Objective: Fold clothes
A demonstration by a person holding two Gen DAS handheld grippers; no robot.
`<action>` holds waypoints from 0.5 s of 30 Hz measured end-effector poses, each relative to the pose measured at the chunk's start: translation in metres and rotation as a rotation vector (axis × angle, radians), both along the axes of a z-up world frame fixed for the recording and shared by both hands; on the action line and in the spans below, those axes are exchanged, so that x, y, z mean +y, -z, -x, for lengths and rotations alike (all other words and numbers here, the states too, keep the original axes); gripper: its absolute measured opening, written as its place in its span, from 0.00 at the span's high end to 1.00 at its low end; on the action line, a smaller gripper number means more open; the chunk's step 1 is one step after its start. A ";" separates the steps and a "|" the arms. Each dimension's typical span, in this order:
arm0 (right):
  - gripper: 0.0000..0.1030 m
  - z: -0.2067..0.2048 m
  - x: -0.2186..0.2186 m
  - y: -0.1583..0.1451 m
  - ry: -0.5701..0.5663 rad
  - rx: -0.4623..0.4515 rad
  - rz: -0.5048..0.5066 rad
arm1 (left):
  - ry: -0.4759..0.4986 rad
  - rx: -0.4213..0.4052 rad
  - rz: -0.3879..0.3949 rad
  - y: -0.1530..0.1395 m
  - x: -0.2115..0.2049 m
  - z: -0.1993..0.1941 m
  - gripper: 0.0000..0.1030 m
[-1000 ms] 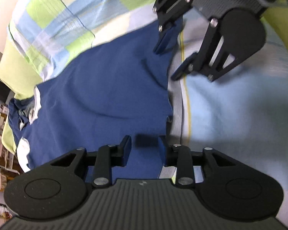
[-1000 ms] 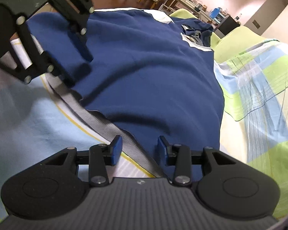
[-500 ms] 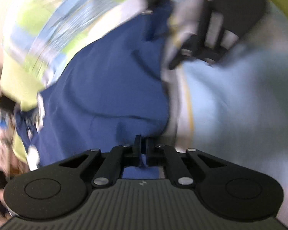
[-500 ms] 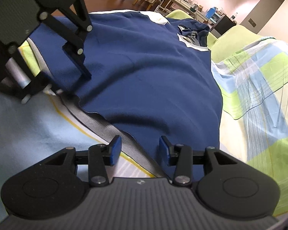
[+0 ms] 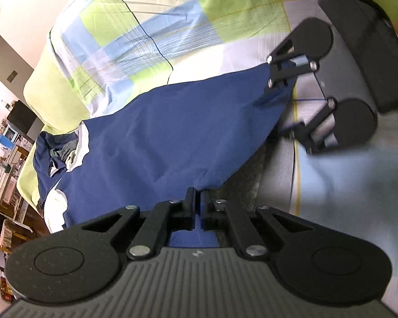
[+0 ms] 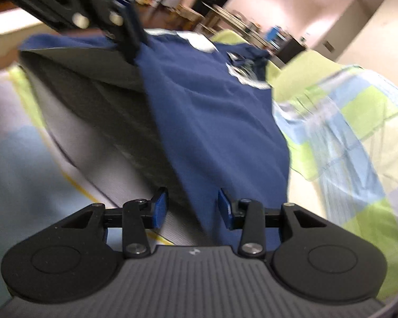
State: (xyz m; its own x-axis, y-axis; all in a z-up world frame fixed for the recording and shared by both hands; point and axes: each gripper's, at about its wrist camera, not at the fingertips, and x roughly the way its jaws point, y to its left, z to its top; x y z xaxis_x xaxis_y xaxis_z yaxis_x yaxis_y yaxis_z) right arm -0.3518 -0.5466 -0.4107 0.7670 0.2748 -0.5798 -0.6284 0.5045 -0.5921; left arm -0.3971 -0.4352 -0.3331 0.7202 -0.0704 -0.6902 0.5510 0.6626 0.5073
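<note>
A navy blue shirt (image 5: 169,129) with white collar trim lies spread on a bed; it also shows in the right wrist view (image 6: 215,106). My left gripper (image 5: 198,201) is shut on the shirt's hem corner and holds it lifted off the bed. It appears at the top left of the right wrist view (image 6: 130,42), pinching the cloth. My right gripper (image 6: 192,206) is open, its jaws straddling the shirt's other hem edge. In the left wrist view it (image 5: 284,106) is at the far hem corner.
The bed has a light blue sheet (image 5: 345,185) with a grey band and yellow stripe (image 6: 74,182). A green, blue and white checked quilt (image 5: 151,31) lies beyond the shirt. Room furniture stands in the background (image 6: 225,18).
My left gripper closed on the hem corner and lifted it, raising the cloth off the sheet. My right gripper stayed open at the other hem edge.
</note>
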 end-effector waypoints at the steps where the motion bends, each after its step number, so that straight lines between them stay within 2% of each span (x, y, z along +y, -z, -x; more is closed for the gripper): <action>1: 0.70 -0.002 -0.004 0.001 0.018 -0.020 0.006 | -0.002 0.004 0.003 0.000 0.001 0.000 1.00; 3: 0.70 -0.011 -0.017 0.002 0.071 -0.041 0.024 | -0.004 0.013 0.009 0.001 0.003 0.000 1.00; 4: 0.89 -0.017 -0.023 0.002 0.094 -0.031 0.027 | -0.001 0.015 0.005 0.003 0.002 0.000 1.00; 5: 1.00 -0.023 -0.030 0.002 0.117 -0.020 0.030 | 0.005 0.019 0.005 0.004 0.002 0.001 1.00; 7: 1.00 -0.030 -0.040 0.000 0.124 -0.016 0.054 | 0.019 0.028 0.008 0.006 0.000 0.002 1.00; 9: 1.00 -0.032 -0.048 -0.007 0.111 -0.058 0.089 | 0.054 0.046 -0.001 0.011 -0.004 0.004 1.00; 11: 1.00 -0.031 -0.062 -0.024 0.080 -0.151 0.144 | 0.092 0.070 -0.010 0.020 -0.012 0.006 1.00; 13: 1.00 -0.035 -0.076 -0.032 0.073 -0.202 0.191 | 0.135 0.119 -0.020 0.037 -0.026 0.009 1.00; 15: 1.00 -0.042 -0.087 -0.025 0.098 -0.165 0.227 | 0.151 0.174 -0.047 0.056 -0.036 0.013 1.00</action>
